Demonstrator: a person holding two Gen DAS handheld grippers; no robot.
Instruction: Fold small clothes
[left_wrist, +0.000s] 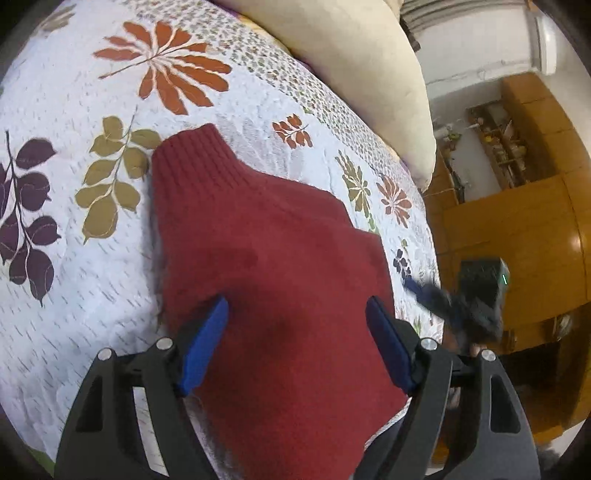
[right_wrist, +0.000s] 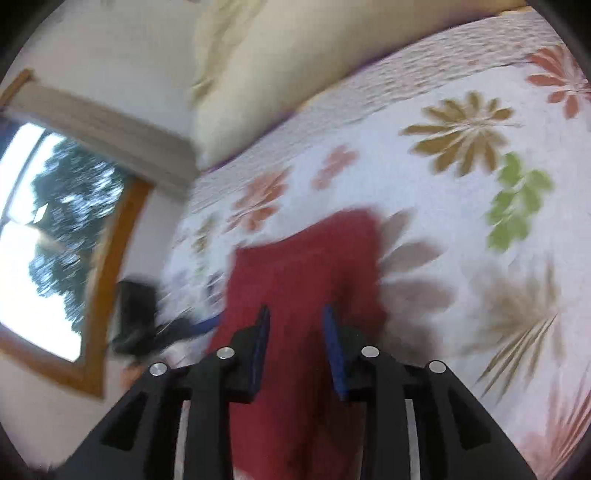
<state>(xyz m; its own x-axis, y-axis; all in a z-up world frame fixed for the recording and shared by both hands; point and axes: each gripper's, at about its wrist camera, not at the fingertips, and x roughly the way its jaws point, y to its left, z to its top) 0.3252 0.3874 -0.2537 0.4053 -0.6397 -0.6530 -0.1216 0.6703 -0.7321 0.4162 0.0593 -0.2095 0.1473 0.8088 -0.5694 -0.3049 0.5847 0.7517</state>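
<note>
Left wrist view: we note the left tongs (left_wrist: 297, 314) released, pads wide apart above the red knit garment (left_wrist: 266, 251), gripping nothing. The garment lies flat on the floral bedspread (left_wrist: 74, 295), ribbed collar farthest out, one side close to the bed edge. The right tongs (right_wrist: 295, 325) also stand parted over the red cloth, empty; that view is blurred. Beyond lies a cream pillow (left_wrist: 369, 74). We judge a careless pull could drag the garment off the edge.
</note>
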